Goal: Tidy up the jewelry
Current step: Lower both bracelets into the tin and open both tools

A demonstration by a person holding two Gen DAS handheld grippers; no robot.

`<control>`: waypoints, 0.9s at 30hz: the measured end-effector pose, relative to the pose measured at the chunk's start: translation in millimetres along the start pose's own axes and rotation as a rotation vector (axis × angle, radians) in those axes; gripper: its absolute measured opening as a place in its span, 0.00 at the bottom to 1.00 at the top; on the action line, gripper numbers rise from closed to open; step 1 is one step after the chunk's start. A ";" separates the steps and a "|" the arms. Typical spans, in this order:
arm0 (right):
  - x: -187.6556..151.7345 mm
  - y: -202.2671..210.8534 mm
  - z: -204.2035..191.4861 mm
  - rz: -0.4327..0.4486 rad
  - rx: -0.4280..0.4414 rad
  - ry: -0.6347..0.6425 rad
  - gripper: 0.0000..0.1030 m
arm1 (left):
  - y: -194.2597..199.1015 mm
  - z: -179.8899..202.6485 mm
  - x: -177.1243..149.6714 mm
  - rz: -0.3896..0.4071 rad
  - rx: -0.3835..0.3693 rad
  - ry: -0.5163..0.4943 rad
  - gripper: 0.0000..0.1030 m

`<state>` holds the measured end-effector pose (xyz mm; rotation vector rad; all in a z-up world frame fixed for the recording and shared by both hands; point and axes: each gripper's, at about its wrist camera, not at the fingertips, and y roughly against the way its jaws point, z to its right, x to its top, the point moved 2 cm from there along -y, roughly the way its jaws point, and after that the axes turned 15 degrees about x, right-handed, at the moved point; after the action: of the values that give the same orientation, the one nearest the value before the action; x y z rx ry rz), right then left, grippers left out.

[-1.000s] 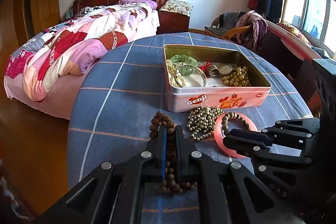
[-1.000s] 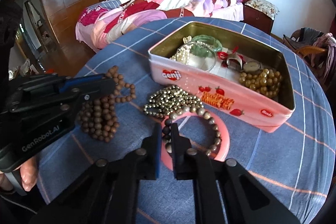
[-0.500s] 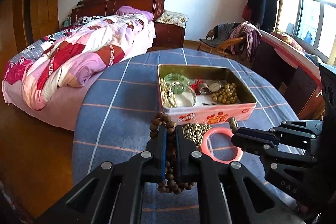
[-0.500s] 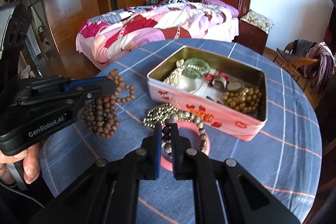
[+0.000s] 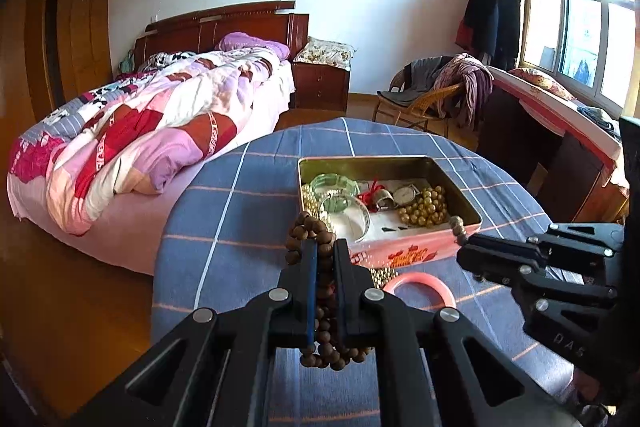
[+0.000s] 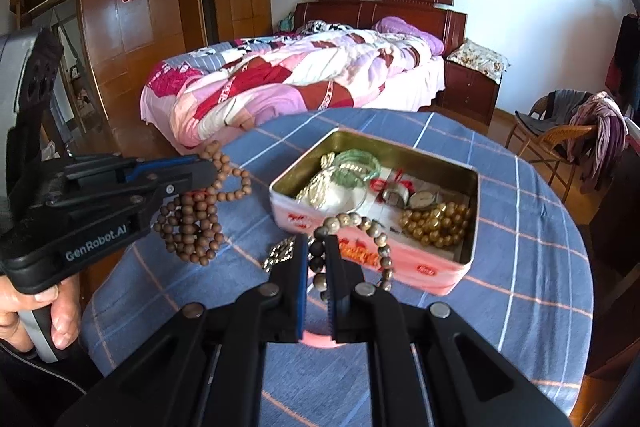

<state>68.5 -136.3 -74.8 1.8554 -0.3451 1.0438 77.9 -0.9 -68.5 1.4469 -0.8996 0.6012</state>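
Note:
My left gripper (image 5: 325, 251) is shut on a long strand of brown wooden beads (image 5: 316, 231), which hangs in loops below the fingers, clear of the cloth (image 6: 192, 223). My right gripper (image 6: 317, 247) is shut on a grey-brown bead bracelet (image 6: 372, 227) that dangles in front of the pink tin (image 6: 424, 269). The open tin (image 5: 400, 253) holds green bangles (image 5: 334, 187), gold pearls (image 5: 426, 205), a watch and a red tassel. In the left wrist view the right gripper (image 5: 468, 255) sits to the right.
A pink bangle (image 5: 440, 287) and a heap of small gold beads (image 6: 280, 251) lie on the blue checked tablecloth (image 5: 240, 219) before the tin. A person's hand (image 6: 52, 311) holds the left gripper. A bed stands beyond the round table's far edge, a chair at right.
Both grippers have risen. The wooden beads and the bracelet have come up off the cloth; the bracelet has left the pink bangle. The tin looks smaller and farther.

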 end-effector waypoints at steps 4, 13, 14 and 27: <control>6.8 3.3 5.9 0.018 -0.011 0.005 0.10 | -1.3 2.8 8.7 0.018 0.002 -0.010 0.06; 20.3 7.2 21.7 0.053 -0.032 0.013 0.10 | -4.8 9.4 29.3 0.059 -0.001 -0.034 0.06; 21.5 7.3 24.0 0.055 -0.033 0.011 0.10 | -5.0 10.6 31.6 0.062 -0.003 -0.035 0.06; 33.2 2.6 46.6 0.068 -0.061 0.001 0.10 | -23.2 33.1 56.3 0.092 -0.012 -0.082 0.06</control>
<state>110.6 -170.3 -56.2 1.7994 -0.4379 1.0688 123.1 -44.6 -39.3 1.4332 -1.0373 0.6073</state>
